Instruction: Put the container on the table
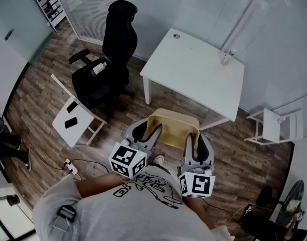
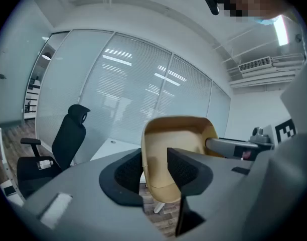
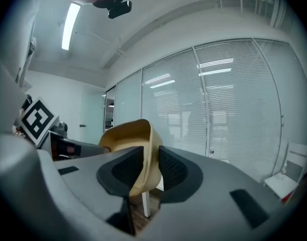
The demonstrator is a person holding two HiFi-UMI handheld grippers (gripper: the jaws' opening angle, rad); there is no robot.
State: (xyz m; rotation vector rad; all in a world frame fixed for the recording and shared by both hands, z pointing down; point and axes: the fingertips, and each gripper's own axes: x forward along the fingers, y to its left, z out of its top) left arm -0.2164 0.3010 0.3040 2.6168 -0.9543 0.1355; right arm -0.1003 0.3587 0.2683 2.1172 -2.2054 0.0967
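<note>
I hold a tan open-topped container [image 1: 173,128] in the air over the wood floor, just short of the white table [image 1: 193,74]. My left gripper [image 1: 145,133] is shut on its left wall, and my right gripper [image 1: 199,144] is shut on its right wall. In the left gripper view the container [image 2: 176,134] wall runs between the pads of the left gripper [image 2: 154,167]. In the right gripper view the container [image 3: 126,134] rim sits pinched in the right gripper [image 3: 151,167]. The container's inside looks empty.
A small bottle [image 1: 225,58] stands at the table's far right corner. A black office chair [image 1: 111,59] is at the left, with a white folding chair [image 1: 73,119] bearing two dark phones before it. Another white chair [image 1: 276,124] stands at the right. A power strip [image 1: 70,167] lies on the floor.
</note>
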